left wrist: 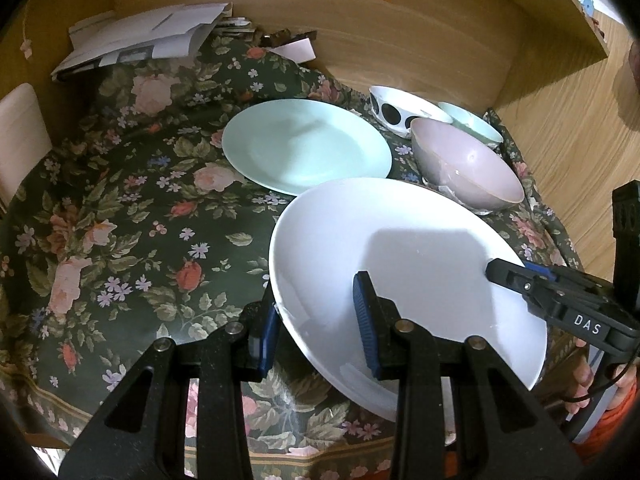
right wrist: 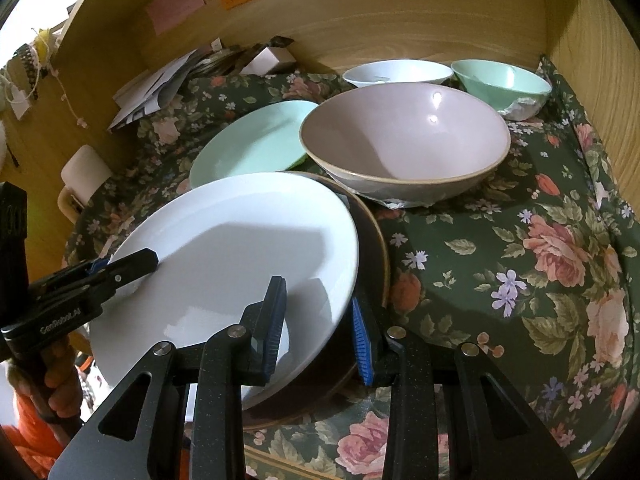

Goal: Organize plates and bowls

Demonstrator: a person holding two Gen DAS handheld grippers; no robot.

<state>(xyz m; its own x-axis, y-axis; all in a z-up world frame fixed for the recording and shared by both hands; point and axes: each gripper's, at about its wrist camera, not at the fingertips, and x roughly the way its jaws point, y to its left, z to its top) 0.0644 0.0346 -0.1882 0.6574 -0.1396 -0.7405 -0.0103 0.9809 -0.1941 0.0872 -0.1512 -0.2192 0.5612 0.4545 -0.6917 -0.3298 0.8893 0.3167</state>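
Observation:
A white plate (left wrist: 400, 248) lies tilted over a dark brown plate (right wrist: 372, 240) on the floral cloth. My left gripper (left wrist: 316, 320) is open, its jaws straddling the white plate's left rim. My right gripper (right wrist: 320, 320) is open, its jaws straddling the plates' right rims; it also shows in the left wrist view (left wrist: 516, 276). A mint plate (left wrist: 306, 146) lies behind. A pink bowl (right wrist: 404, 144), a white dotted bowl (left wrist: 400, 110) and a mint bowl (right wrist: 502, 80) stand at the back right.
The floral cloth (left wrist: 120, 220) covers the table inside a wooden alcove. Papers (left wrist: 140, 40) and small clutter lie at the back left. A white chair back (left wrist: 20, 136) stands at the left edge.

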